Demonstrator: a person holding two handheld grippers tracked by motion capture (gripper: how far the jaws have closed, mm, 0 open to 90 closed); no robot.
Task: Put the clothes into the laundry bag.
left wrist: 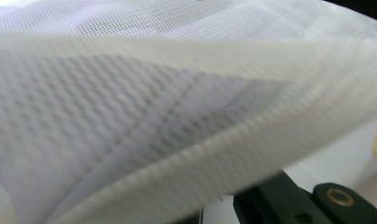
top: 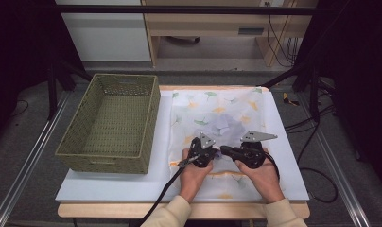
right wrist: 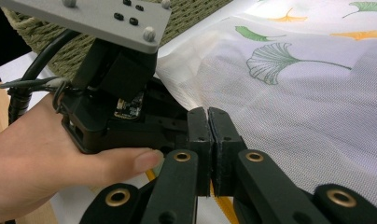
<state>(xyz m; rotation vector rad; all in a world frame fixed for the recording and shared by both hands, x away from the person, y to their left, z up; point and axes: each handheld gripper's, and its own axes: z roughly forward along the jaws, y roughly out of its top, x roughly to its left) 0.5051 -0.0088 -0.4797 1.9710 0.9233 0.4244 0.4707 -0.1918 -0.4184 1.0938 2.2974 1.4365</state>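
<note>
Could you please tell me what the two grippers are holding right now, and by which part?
Both the left gripper and right gripper pinch the leaf-printed mesh cloth, at a raised fold in its near half.

- High view looks forward and down over the whole tabletop (top: 132,189).
- Both gripper views sit close against the leaf-printed cloth (right wrist: 294,102), which all views share.

Laboratory recording station: white table (top: 108,189) framed by black metal struts (top: 179,9), loose cables (top: 316,137) across grey floor (top: 33,142), plain wooden desk (top: 203,23) behind, woven basket (top: 111,122) as prop
</note>
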